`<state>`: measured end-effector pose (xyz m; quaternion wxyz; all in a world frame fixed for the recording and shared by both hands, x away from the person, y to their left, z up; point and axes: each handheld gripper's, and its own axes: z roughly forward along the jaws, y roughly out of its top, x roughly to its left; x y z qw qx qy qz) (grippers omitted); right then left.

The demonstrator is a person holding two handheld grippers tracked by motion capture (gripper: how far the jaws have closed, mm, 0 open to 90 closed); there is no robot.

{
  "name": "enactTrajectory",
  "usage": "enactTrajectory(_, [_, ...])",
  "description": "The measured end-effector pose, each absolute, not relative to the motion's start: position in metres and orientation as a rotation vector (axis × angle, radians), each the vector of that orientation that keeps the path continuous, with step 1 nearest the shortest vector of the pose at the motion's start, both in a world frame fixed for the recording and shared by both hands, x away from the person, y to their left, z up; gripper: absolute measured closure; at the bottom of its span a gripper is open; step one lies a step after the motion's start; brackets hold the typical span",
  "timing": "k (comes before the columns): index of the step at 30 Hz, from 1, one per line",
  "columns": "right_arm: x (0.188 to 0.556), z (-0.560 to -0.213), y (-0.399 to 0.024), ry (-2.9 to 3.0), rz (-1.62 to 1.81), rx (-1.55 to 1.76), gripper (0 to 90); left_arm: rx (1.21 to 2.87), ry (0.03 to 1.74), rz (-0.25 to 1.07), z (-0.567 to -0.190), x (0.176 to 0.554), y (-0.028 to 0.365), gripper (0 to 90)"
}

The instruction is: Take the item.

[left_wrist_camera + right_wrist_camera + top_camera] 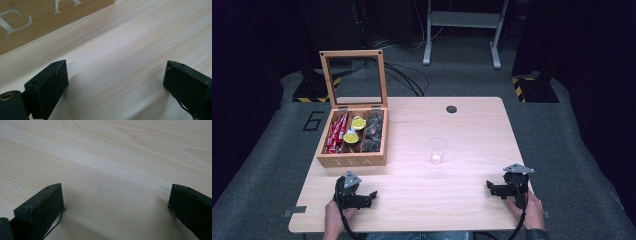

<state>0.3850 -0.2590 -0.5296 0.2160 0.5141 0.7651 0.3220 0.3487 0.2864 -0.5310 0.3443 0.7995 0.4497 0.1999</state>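
A wooden tea box (353, 159) sits at the left of centre in the high view, on the left part of the pale table (452, 200). Its glass-paned lid (354, 77) stands upright, and "TEA" is lettered on its front wall. Inside lie red packets (337, 132) at left, yellow-topped capsules (354, 130) in the middle and dark pods (374, 131) at right. A clear plastic cup (437, 150) stands near the frame's centre, well apart from the box. The left gripper (371, 195), lower left, rests just below the box with jaws spread wide, holding nothing. The right gripper (490, 186), lower right, also gapes wide and empty over bare wood.
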Motion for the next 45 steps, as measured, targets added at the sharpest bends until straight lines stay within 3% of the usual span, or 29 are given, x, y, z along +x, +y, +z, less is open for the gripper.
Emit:
enactTrajectory(19, [0.386, -0.530, -0.258, 2.126, 0.898, 1.418, 0.0, 2.079, 1.184, 0.519, -0.530, 0.352, 0.287, 6.1])
enactTrajectory(29, [0.386, -0.530, -0.258, 2.125, 0.899, 1.417, 0.0, 2.069, 1.162, 0.479, -0.520, 0.356, 0.291, 13.7])
enactTrajectory(45, [0.386, -0.530, -0.258, 2.127, 0.899, 1.408, 0.0, 2.056, 1.115, 0.566, -0.468, 0.375, 0.292, 2.9])
